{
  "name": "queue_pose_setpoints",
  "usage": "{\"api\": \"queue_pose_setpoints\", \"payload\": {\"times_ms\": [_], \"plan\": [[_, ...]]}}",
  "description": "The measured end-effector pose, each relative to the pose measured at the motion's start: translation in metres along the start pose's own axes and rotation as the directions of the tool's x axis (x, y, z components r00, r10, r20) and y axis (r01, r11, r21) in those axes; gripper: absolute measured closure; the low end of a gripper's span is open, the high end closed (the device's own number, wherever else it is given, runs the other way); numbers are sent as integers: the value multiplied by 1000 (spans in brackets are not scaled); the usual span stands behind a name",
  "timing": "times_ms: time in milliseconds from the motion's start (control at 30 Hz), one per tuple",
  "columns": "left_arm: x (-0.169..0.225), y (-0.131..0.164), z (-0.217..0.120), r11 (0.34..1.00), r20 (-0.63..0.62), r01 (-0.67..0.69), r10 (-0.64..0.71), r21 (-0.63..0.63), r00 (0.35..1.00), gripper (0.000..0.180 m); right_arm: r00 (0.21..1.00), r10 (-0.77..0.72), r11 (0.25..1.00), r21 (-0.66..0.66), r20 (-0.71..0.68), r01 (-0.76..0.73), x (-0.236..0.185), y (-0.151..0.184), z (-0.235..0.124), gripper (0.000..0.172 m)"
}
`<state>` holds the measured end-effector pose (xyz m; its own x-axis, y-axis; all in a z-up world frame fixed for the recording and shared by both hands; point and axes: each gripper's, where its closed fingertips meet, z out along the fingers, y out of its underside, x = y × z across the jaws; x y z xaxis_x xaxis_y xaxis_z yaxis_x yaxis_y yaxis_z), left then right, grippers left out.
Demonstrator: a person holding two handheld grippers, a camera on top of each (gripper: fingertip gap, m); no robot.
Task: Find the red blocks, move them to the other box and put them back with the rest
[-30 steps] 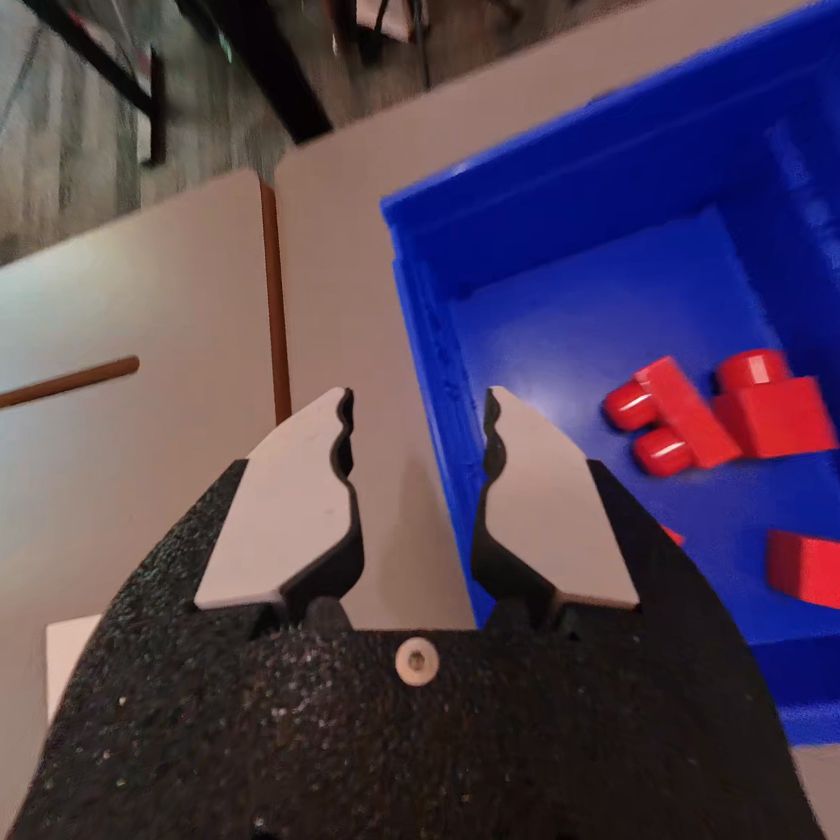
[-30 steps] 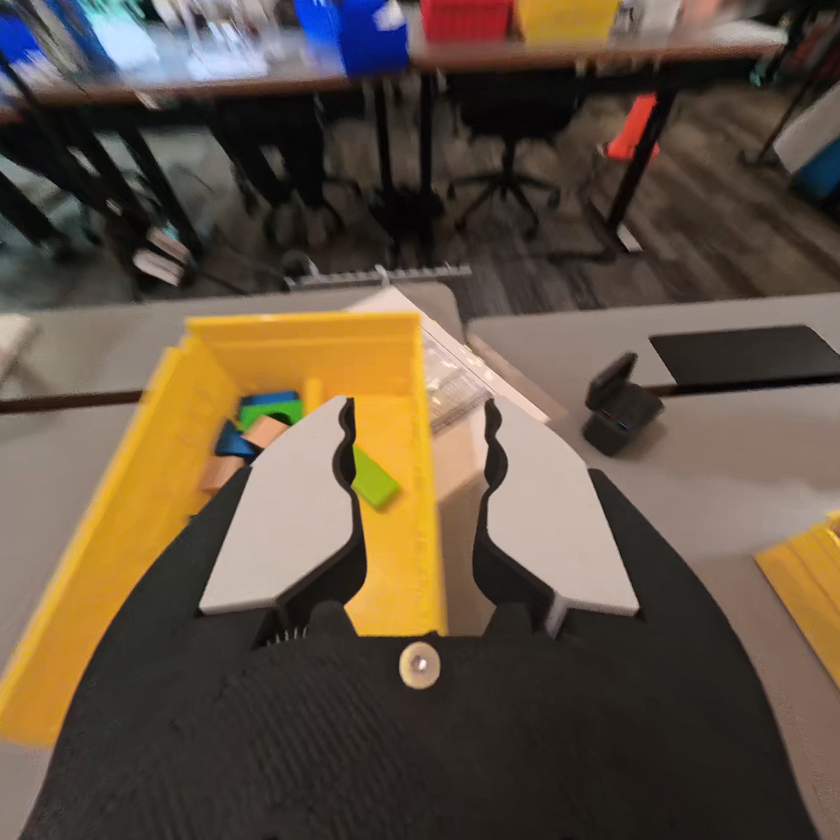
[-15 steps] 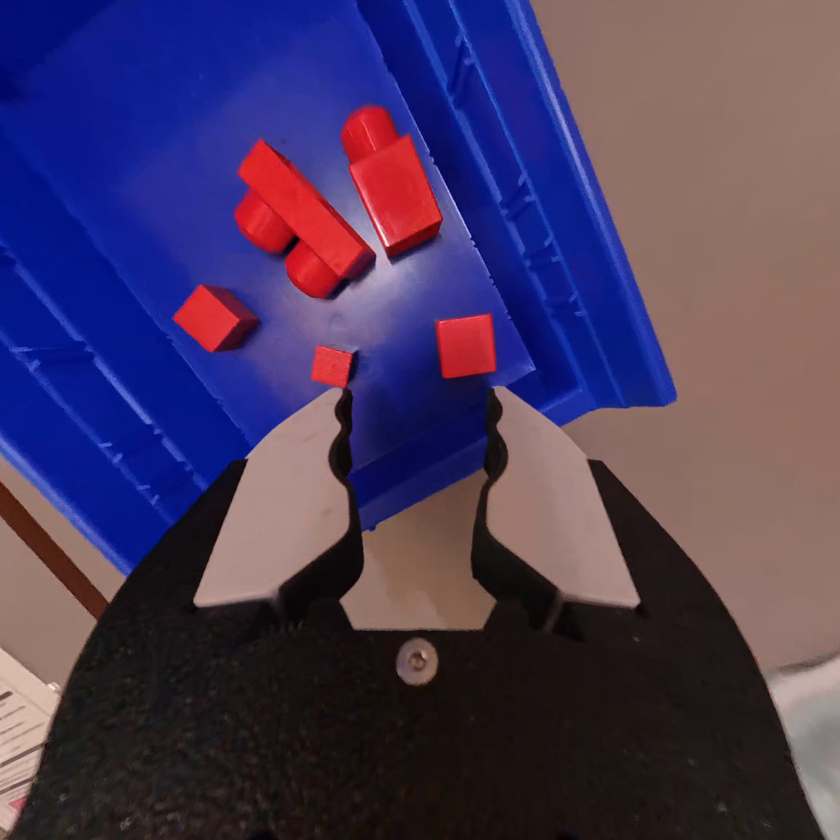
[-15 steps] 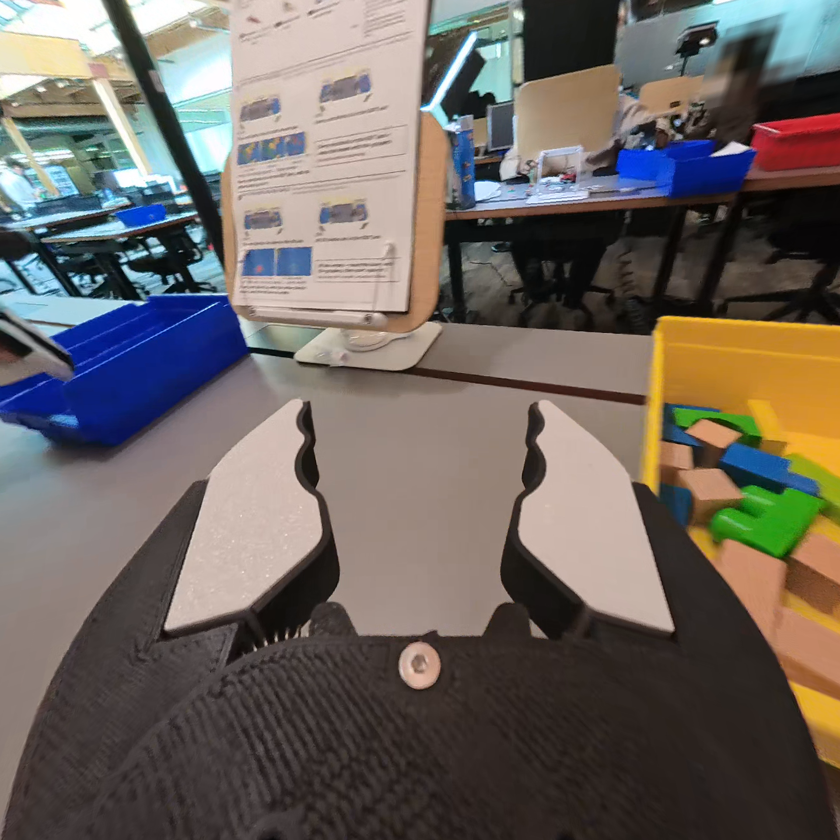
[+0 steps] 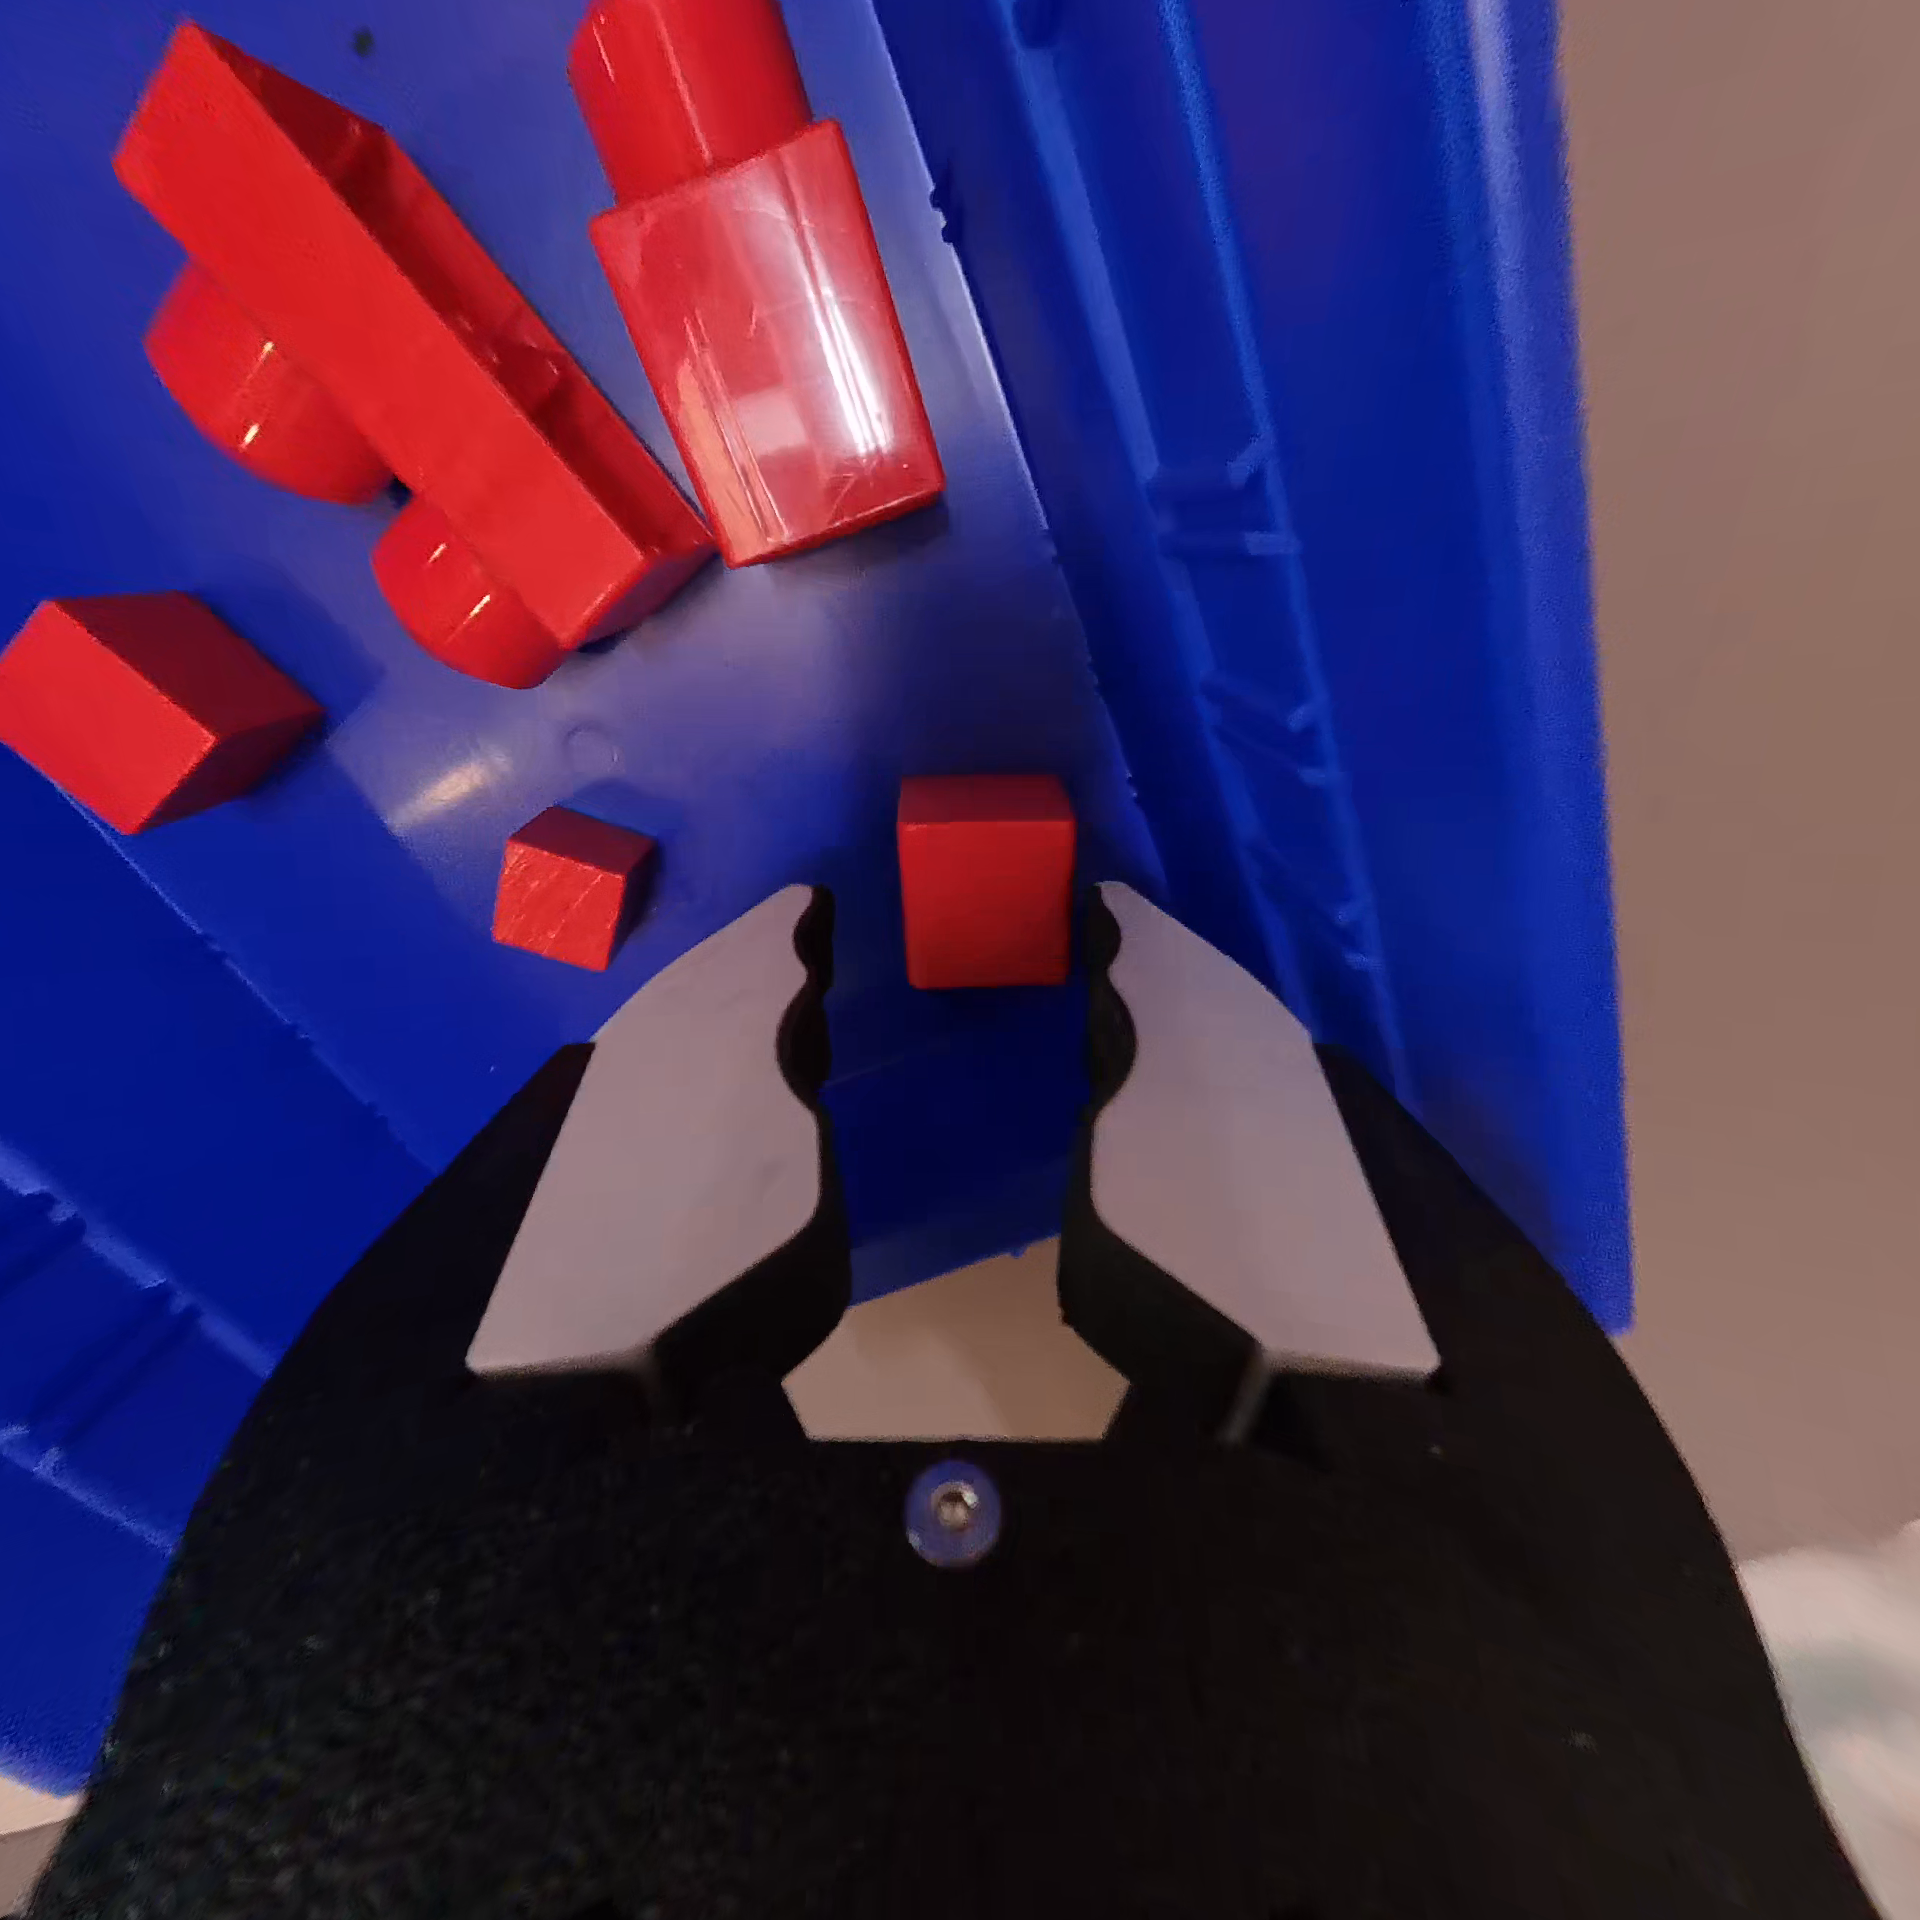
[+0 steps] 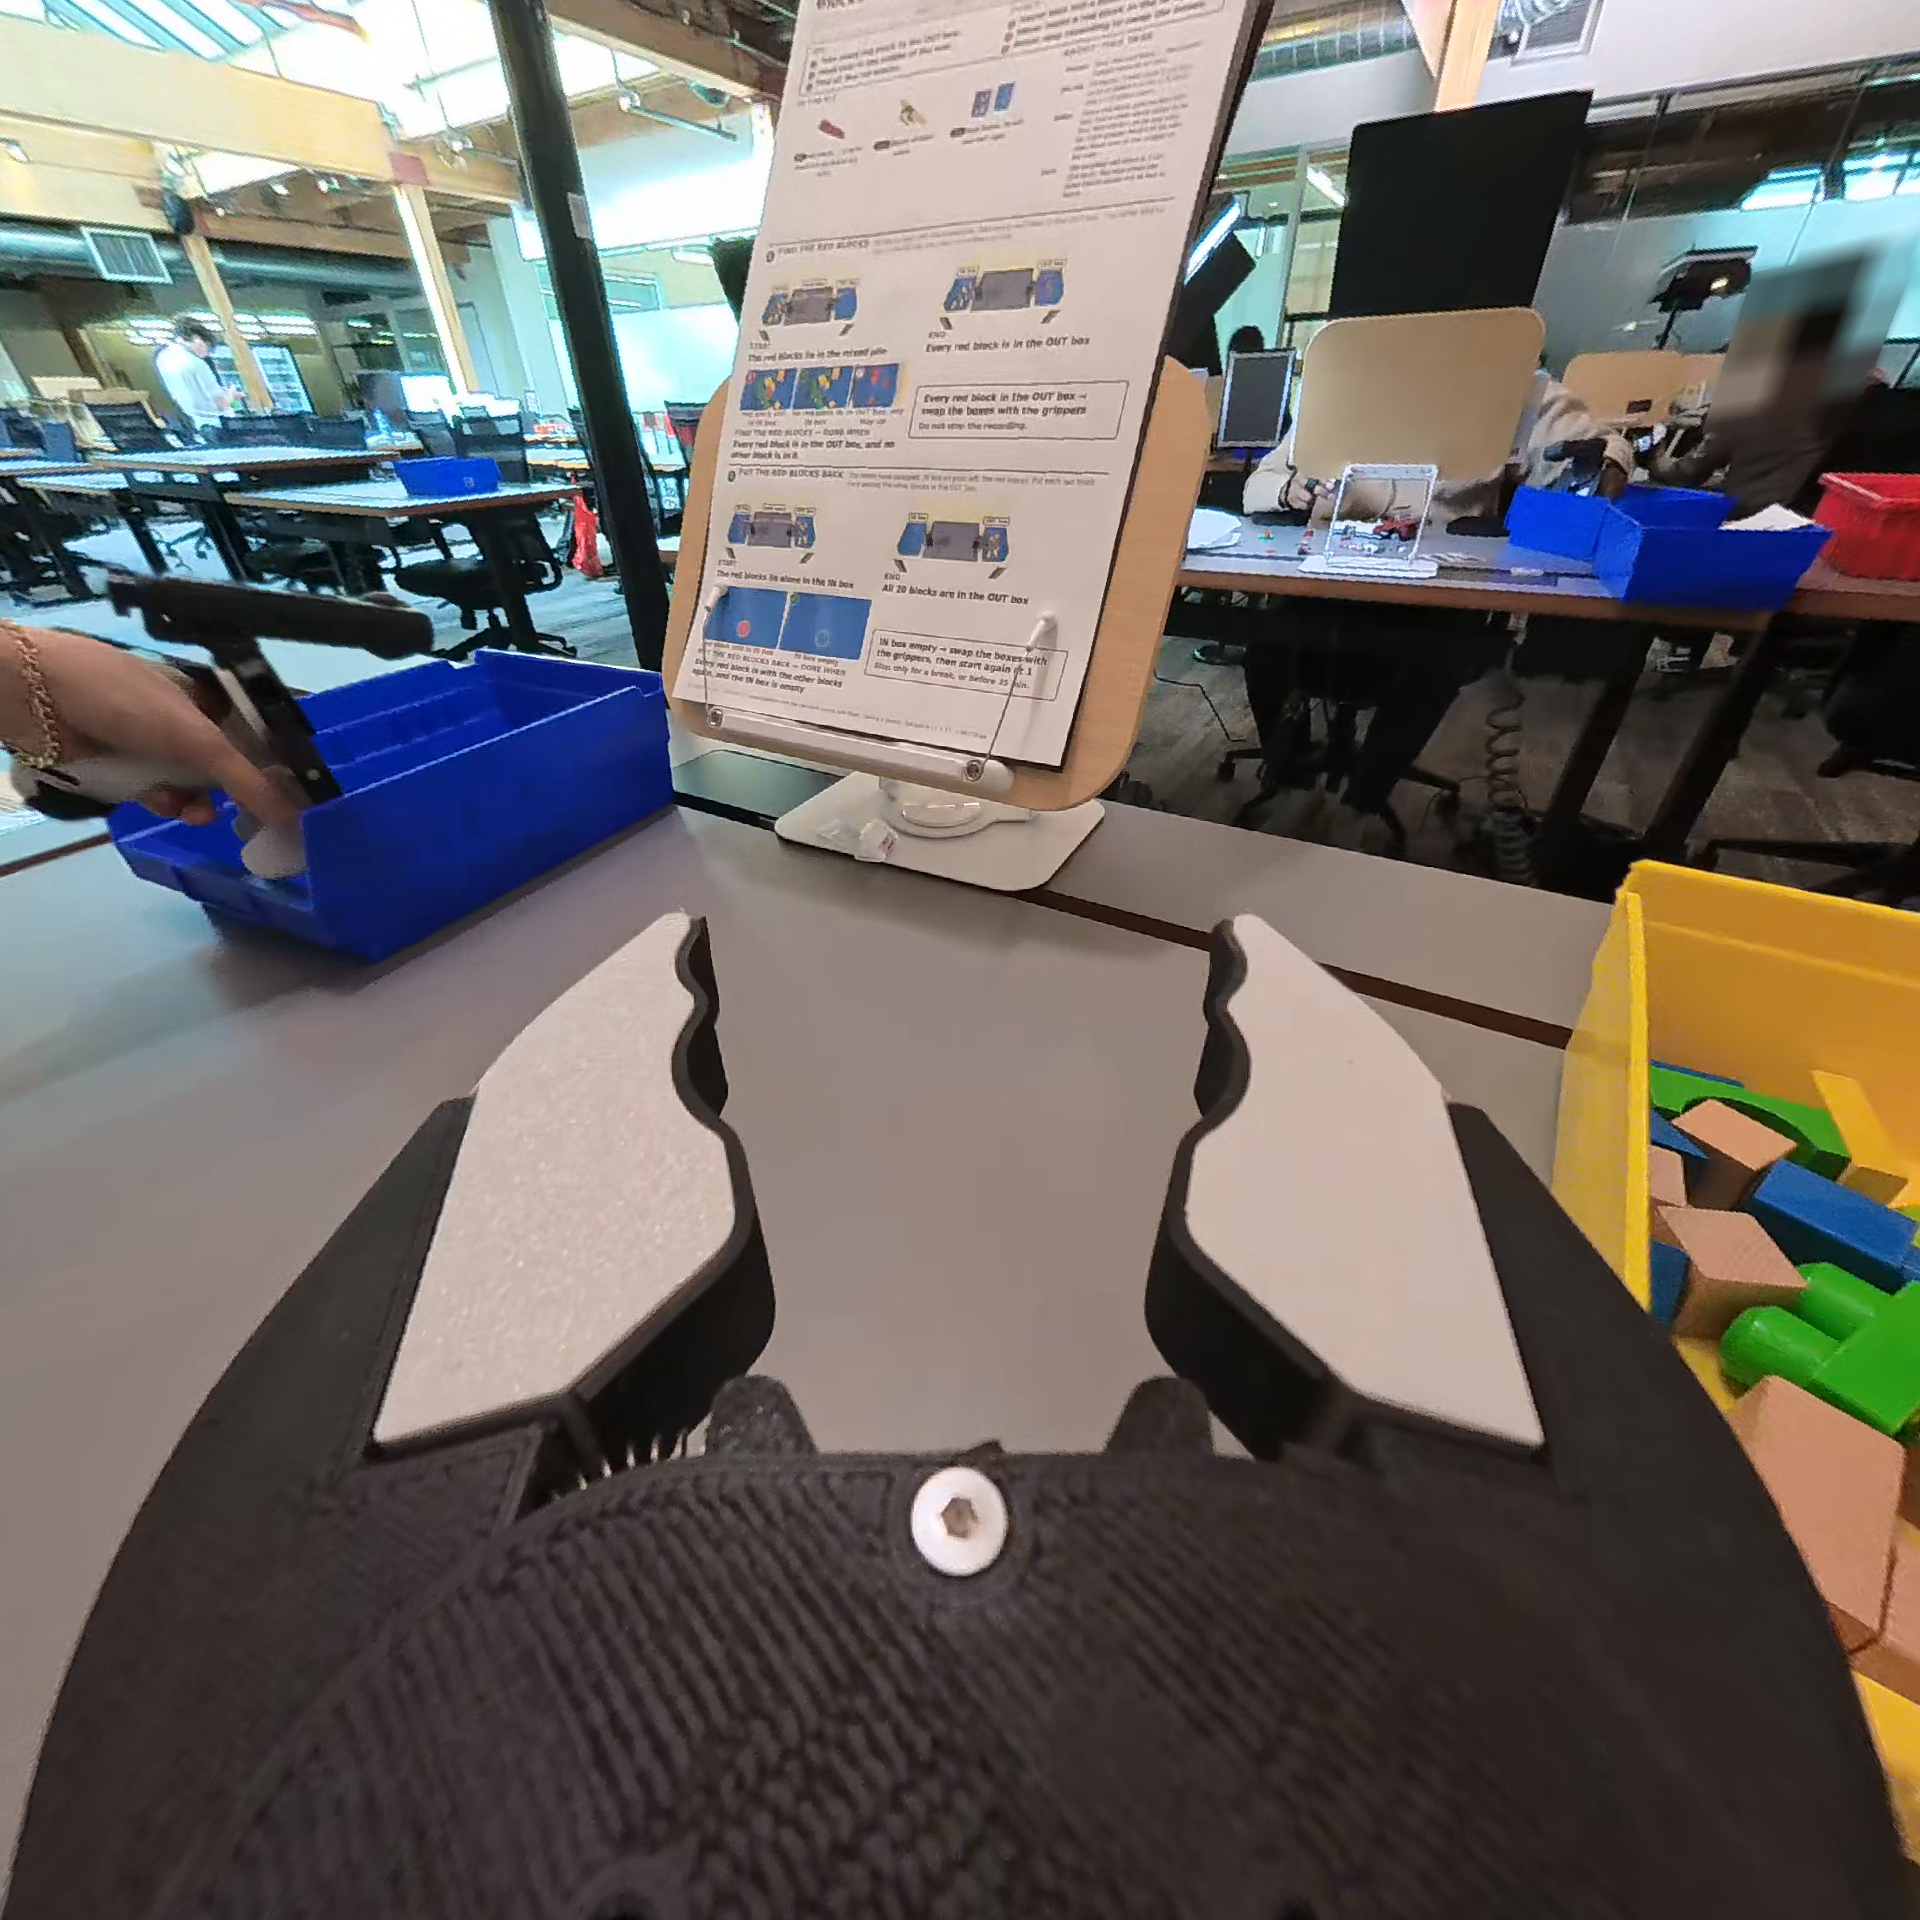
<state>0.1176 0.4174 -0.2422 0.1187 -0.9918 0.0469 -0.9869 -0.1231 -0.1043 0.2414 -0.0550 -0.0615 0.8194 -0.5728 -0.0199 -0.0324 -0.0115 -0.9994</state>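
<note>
Six red blocks lie in the blue bin (image 5: 1299, 520), seen past the left tongs (image 5: 956, 904). Left tongs partly open, tips down inside the bin; small red cube (image 5: 985, 883) sits between the fingertips, nearer the right fingertip (image 5: 1117, 914), clear gap to the left fingertip (image 5: 800, 914), so not gripped. Whether the right pad touches it, can't tell. Smaller red cube (image 5: 569, 885) just left of the left tip. Bigger red block (image 5: 145, 707) far left. Ahead: long red brick with two studs (image 5: 384, 343) and a red peg block (image 5: 758, 343), close to each other. Bin wall just right of the tongs.

Right tongs (image 6: 961, 935) wide open, nothing between them, above the bare grey surface (image 6: 935, 1143). Yellow bin (image 6: 1621, 1039) to their right, holding green, blue and tan blocks (image 6: 1787, 1247). Blue bin (image 6: 468, 779) ahead-left, with a hand (image 6: 114, 727) and the other tongs reaching in. Instruction-sheet stand (image 6: 966, 416) straight ahead.
</note>
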Motion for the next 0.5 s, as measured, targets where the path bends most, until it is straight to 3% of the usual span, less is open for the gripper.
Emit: {"api": "queue_pose_setpoints", "payload": {"times_ms": [100,267,400,500], "plan": [[7,-1,7,999,-49,36,-36,-8,998,147,1000,7,1000,-16,8,-7,2,4,0,82],[5,-4,-3,997,-41,27,-24,72,999,148,1000,2,1000,-24,13,-1,3,6,0,85],[-6,-19,-53,950,-30,63,-56,306,998,148,999,-31,999,-34,12,31,0,10,3,85],[1,-30,-114,832,-84,87,-49,548,995,148,997,-82,995,-54,6,82,-4,15,7,84]]}}
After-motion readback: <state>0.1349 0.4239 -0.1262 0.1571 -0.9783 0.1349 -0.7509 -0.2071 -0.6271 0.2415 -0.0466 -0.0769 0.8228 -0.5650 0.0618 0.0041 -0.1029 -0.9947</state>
